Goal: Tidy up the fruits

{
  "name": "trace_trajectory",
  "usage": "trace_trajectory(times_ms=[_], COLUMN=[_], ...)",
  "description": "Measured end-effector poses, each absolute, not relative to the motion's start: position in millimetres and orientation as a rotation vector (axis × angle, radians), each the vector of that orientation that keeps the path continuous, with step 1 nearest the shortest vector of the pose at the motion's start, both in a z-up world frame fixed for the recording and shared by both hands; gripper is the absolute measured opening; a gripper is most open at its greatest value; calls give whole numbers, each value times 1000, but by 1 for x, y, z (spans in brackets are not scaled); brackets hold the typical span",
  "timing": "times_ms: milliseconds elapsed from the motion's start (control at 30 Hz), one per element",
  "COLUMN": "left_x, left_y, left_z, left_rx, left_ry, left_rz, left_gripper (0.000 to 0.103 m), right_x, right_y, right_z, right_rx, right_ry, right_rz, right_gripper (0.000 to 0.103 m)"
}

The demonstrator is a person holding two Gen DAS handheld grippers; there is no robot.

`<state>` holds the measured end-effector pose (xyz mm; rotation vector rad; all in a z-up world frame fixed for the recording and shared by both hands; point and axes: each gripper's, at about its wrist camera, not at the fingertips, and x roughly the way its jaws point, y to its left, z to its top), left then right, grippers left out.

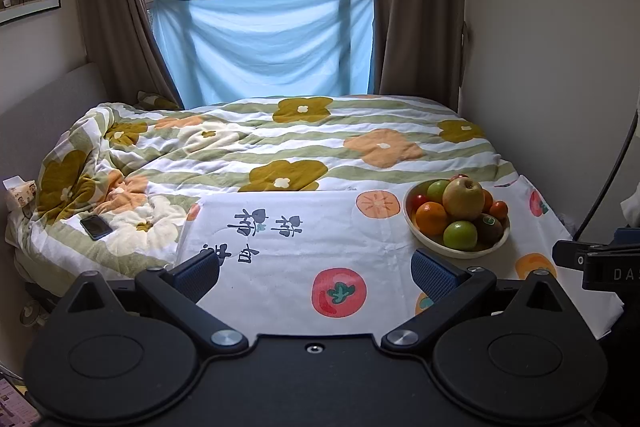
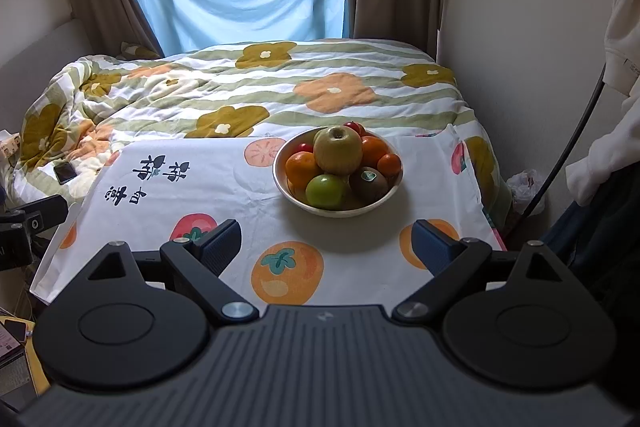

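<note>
1. The left gripper (image 1: 316,277) is held with its jaws spread wide and nothing between them; only the printed tablecloth (image 1: 304,251) is seen in the gap.
2. The right gripper (image 2: 326,247) is likewise released and empty, and it is aimed almost straight at the bowl (image 2: 338,211), which stands just ahead of its fingertips.
3. From the left gripper the bowl (image 1: 456,251) is found ahead and off to the right, just beyond the right finger, so the right gripper is judged the better placed for it.
4. All the fruit in view is gathered in the bowl: a large yellowish apple (image 2: 338,150) is perched on top of the heap, with an orange (image 2: 303,169), a green apple (image 2: 326,191) and a kiwi (image 2: 369,183) at the near side (smaller red and orange fruits are tucked behind).
5. No loose fruit is seen on the cloth, so the scene would fit fruit already collected as well as a heap waiting to be sorted out; which it is cannot be told.
6. The top apple is judged liable to roll if the heap is disturbed.
</note>
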<state>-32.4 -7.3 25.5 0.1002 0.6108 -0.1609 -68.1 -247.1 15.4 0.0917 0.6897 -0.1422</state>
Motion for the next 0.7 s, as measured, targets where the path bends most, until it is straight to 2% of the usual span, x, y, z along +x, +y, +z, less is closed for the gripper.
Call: trace_trajectory(times_ms=[700], left_x=[-21], left_y=[-7], left_z=[23], left_rx=[108], left_ry=[612], left_rz=[-149], left_gripper=[103], right_x=[-58], right_y=[-245], right_z=[11], right_rx=[94], right_ry=[707], right_rz=[-141], right_gripper=[103])
